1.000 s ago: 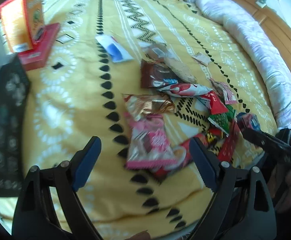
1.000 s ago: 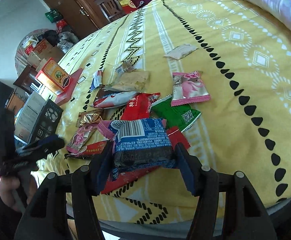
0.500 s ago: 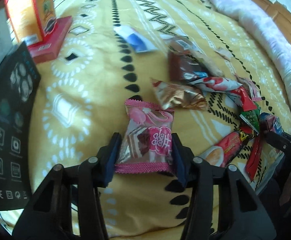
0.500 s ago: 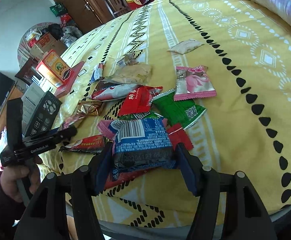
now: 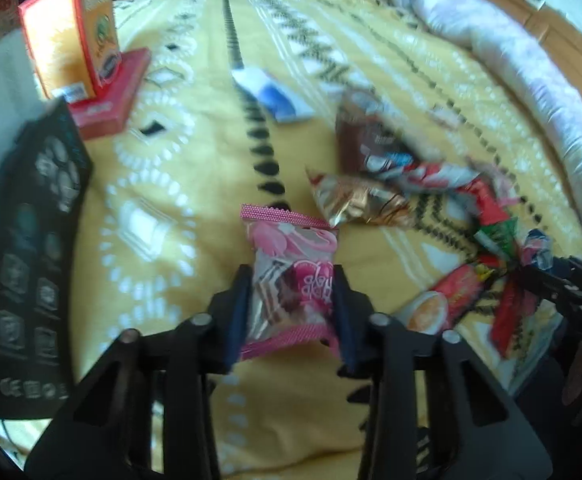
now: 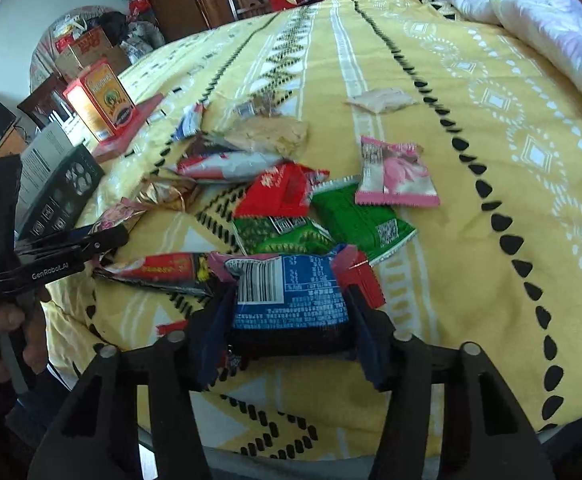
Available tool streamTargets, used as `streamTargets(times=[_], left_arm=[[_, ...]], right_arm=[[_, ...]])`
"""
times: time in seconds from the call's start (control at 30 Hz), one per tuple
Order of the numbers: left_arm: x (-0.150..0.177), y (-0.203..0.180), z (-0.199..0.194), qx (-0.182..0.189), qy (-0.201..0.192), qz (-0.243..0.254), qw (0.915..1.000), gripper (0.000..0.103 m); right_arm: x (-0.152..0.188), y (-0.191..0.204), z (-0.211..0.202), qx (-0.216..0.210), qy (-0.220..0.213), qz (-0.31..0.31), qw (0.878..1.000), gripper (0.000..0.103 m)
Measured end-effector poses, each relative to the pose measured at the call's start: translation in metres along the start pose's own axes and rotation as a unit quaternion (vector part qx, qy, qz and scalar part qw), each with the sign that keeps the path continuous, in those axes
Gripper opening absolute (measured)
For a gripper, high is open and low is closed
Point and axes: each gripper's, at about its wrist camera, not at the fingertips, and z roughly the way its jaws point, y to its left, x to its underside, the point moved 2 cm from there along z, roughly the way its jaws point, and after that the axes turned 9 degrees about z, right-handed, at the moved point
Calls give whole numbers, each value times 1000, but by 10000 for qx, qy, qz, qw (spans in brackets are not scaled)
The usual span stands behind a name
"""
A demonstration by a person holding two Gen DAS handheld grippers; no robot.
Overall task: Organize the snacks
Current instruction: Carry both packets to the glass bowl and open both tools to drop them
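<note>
Two pink packets, two green. Left gripper [image 5: 291, 304] is now clenching one pink packet [image 5: 291, 280], jaws just closing; right gripper [image 6: 291, 320] is gripping blue packet [image 6: 287, 296].

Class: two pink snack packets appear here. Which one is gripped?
The pink packet between the left gripper fingers; the other pink packet lies free beside the green wrapper.

**Obscured and unreadable areas**

Left wrist view: motion blur smears the brown packet [image 5: 365, 140] and the heap of wrappers [image 5: 487, 220] to its right; their print is illegible. The black box [image 5: 31, 264] is cut by the left edge. Right wrist view: the blue packet [image 6: 287, 296] hides the snacks beneath it; its small text cannot be read.
</note>
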Motion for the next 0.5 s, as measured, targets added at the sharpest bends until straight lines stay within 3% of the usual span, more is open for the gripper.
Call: streamTargets(times=[0.27,0.5], left_arm=[[-26,27,-105,-178,-1121,-200,9933,37],[-21,112,-207,-897,-1856,-820,9751,38]], right_arm=[[-39,51,-43,-278,-545,-287,9977,58],[-88,153,-79,-956,-1014,-848,9866,58]])
